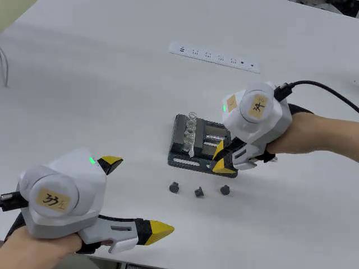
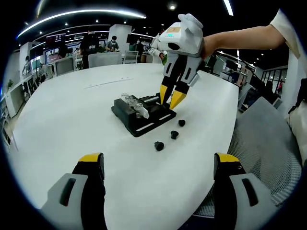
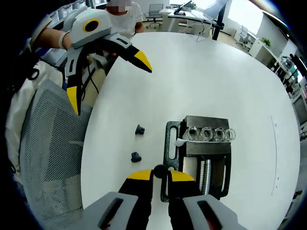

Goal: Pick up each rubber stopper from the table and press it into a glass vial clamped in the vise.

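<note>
Bright, even overhead light falls on the white table (image 1: 112,84), leaving only faint, soft shadows under the vise (image 1: 185,159) and stoppers (image 1: 198,192), while strip lights (image 2: 81,13) glare in the left gripper view and both gripper views bend strongly at their edges.
</note>
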`<action>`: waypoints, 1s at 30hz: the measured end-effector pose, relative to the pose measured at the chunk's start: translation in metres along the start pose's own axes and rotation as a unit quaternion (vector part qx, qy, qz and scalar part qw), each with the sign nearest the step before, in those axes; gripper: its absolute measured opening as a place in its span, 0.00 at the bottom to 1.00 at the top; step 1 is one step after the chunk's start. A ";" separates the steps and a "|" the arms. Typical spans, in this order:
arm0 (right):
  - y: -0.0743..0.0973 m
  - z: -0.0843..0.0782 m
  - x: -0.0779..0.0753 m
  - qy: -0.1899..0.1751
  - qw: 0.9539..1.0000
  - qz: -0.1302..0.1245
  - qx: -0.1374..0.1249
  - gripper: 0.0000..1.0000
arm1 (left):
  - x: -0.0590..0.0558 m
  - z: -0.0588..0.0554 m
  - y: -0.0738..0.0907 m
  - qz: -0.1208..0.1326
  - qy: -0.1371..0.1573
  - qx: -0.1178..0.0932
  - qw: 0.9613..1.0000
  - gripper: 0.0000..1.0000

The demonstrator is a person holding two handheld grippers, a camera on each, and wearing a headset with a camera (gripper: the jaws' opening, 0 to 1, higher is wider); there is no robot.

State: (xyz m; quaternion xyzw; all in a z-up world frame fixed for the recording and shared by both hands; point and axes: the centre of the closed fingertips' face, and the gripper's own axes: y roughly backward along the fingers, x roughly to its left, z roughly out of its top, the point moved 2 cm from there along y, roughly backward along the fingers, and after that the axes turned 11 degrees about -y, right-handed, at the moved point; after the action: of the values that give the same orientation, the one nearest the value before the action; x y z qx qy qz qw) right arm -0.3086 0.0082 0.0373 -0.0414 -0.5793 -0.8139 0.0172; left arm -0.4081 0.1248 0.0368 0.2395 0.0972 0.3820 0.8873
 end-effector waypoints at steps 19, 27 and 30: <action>0.025 0.043 -0.052 0.019 0.999 -0.028 -0.015 0.07 | 0.002 -0.003 -0.004 -0.004 0.006 0.002 1.000 0.94; 0.029 0.056 -0.068 0.028 0.998 -0.041 -0.031 0.07 | 0.004 -0.007 -0.006 -0.005 0.013 0.004 1.000 0.94; 0.029 0.062 -0.078 0.025 0.998 -0.041 -0.041 0.07 | 0.004 -0.007 -0.008 -0.007 0.015 0.003 1.000 0.94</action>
State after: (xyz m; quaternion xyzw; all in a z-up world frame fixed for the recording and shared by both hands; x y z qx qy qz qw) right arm -0.2260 0.0553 0.0776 0.0022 -0.5460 -0.8378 -0.0037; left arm -0.4026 0.1254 0.0272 0.2360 0.1138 0.3791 0.8875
